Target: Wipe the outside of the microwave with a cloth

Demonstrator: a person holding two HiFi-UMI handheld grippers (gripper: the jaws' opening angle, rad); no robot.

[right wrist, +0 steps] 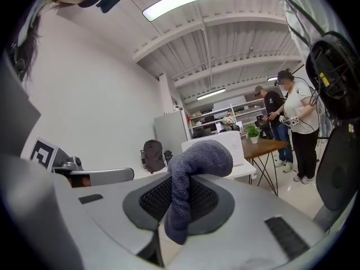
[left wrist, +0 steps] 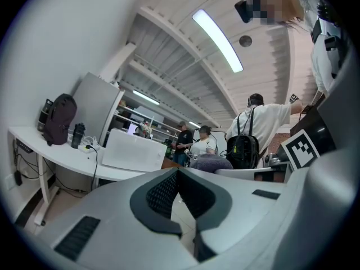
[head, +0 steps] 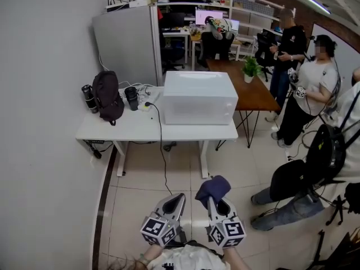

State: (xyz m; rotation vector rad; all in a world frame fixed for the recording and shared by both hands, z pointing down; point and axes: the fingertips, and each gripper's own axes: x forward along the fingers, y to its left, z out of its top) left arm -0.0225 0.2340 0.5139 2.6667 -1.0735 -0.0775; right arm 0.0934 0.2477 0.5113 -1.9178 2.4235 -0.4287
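A white microwave (head: 199,97) stands on a white desk (head: 140,131) across the floor from me; it also shows small in the left gripper view (left wrist: 133,150) and the right gripper view (right wrist: 220,142). My right gripper (head: 214,202) is shut on a dark blue cloth (head: 212,188), which bulges out above the jaws (right wrist: 194,176). My left gripper (head: 176,200) is held beside it, shut with nothing between its jaws (left wrist: 179,176). Both grippers hang low over the floor, well short of the desk.
On the desk's left sit a black backpack (head: 107,97), a dark bottle (head: 89,98) and a black mug (head: 131,98); a black cable (head: 160,145) hangs off the front. A wooden table with a plant (head: 250,68) stands behind. Several people (head: 306,103) stand at the right.
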